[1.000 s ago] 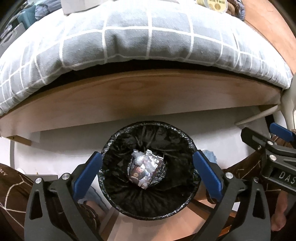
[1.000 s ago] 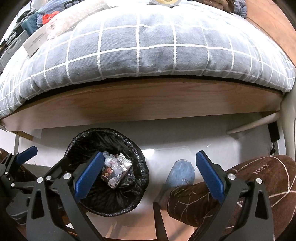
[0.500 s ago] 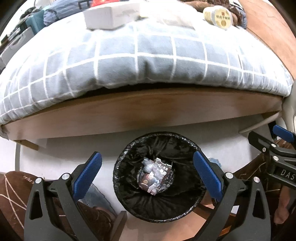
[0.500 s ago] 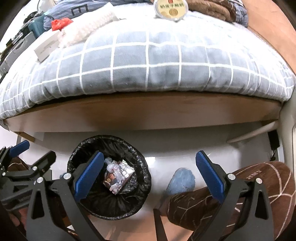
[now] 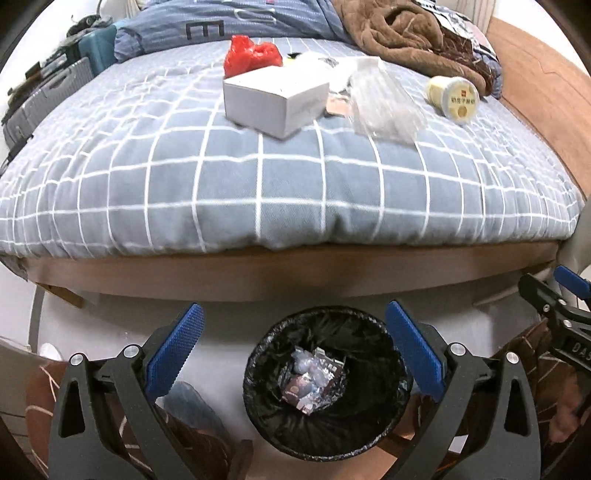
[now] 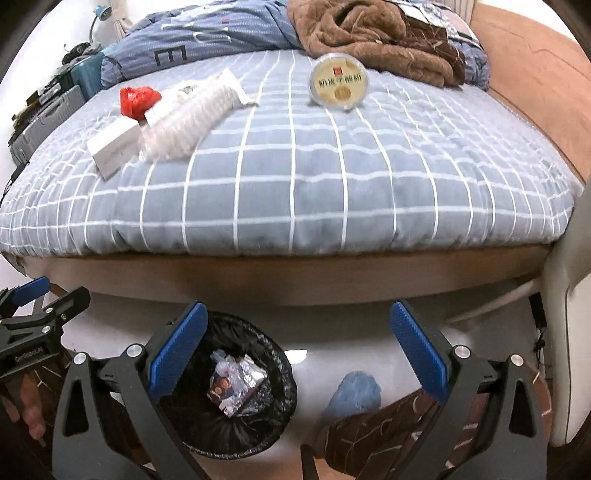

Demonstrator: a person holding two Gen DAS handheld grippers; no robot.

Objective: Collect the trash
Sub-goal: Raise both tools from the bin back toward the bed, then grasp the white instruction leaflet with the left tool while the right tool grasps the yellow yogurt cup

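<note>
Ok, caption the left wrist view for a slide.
Open left gripper above black-lined trash bin; white cardboard box on checked bed.

Wide bed with grey-blue, white-checked quilt (image 6: 325,192) fills view ahead of both grippers. Light wooden bed frame rail (image 5: 295,273) runs under quilt edge, just beyond fingertips. Pale glossy floor (image 6: 332,332) below, between rail and grippers, catching faint light glare. Rumpled brown fleece blanket (image 6: 369,33) at far end, ahead and to right. Blue bedding printed with large letter E (image 5: 207,27) far ahead-left. Reddish-brown wooden panel (image 6: 532,62) along far right. Grey hard-shell suitcase (image 5: 44,99) at far left.
</note>
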